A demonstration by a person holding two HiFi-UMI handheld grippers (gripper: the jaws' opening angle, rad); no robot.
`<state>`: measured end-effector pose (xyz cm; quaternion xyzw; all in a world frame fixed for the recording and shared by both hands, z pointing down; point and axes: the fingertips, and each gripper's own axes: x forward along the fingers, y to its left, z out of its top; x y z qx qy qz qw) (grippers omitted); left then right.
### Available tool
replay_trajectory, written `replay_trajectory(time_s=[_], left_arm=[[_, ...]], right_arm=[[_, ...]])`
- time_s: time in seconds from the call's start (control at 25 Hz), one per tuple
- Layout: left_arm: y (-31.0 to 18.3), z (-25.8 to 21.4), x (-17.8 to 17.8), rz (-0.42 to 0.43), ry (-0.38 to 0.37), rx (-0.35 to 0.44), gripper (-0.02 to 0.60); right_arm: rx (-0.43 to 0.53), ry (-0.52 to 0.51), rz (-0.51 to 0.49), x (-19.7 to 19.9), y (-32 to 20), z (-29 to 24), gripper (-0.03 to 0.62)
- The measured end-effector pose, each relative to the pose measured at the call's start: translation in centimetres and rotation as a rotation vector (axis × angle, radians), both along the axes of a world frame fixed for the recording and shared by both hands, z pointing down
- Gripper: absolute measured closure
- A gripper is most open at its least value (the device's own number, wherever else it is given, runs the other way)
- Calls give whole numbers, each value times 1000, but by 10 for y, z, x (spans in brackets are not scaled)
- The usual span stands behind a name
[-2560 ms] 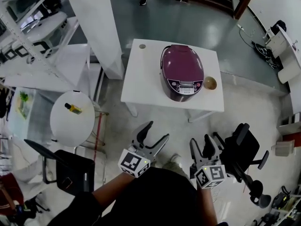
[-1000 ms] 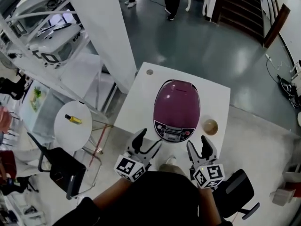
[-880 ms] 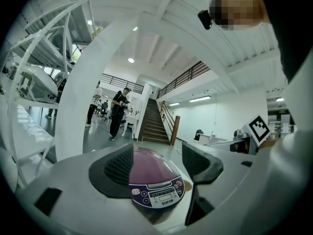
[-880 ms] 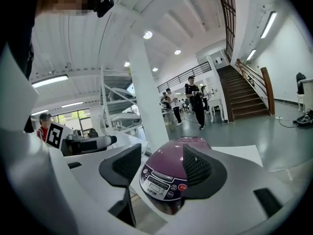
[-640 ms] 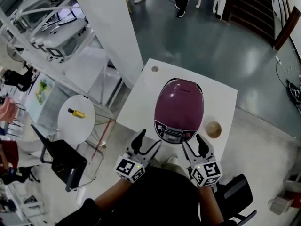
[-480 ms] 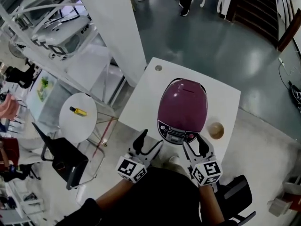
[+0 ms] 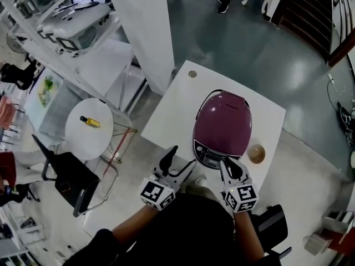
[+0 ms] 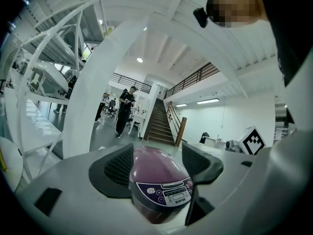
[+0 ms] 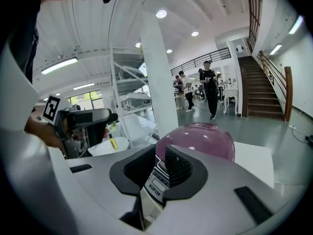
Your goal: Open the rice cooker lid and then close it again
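Far left, off my work surface, a round side table (image 7: 83, 140) carries a small yellow bottle (image 7: 89, 122); I leave it alone.

My left gripper (image 7: 178, 162) hangs just short of the near edge of the white table (image 7: 172, 112). Its jaws are spread wide with nothing in them. In its own view the cooker sits framed between them but beyond the tips.

The purple rice cooker (image 7: 223, 127) stands on the near right part of the table, lid down, control panel (image 8: 166, 192) facing me. I expect a rigid and fairly heavy body, so it shouldn't skid under a light push. The domed lid is glossy and probably slippery to pinch. It is likely hinged at the back and latched in front. I'd work the front lip just above the panel, though I can't clearly pick out a release button there.

My right gripper (image 7: 231, 168) is at the cooker's front. Its jaws have just been closing to a slim gap and grasp nothing; the panel shows through the gap.

A small brown bowl (image 7: 256, 153) sits just right of the cooker.
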<state>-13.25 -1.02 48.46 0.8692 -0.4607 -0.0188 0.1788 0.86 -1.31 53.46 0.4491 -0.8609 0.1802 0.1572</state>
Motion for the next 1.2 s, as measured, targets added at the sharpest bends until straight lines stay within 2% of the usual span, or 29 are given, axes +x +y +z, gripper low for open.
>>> replay_trajectory(time_s=[0.12,0.32,0.6,0.96,1.2], left_arm=[[-5,0,-5,14,14,6,293],[-12,0,-9,39,17,9,293],[-16,5,-23,21,26,1,293],[-24,9,-27,22,34,-9,293],[-29,13,-24,32,40,-15,294]], right_arm=[[-15,62,2,-7,-5,11,583],[-74,130,5,-12,-14,34,594],[-136,229,-2,-12,-20,67,594],[-195,260,-3,-13,-24,84,594],[-194,279,-4,-13,-23,86,594]])
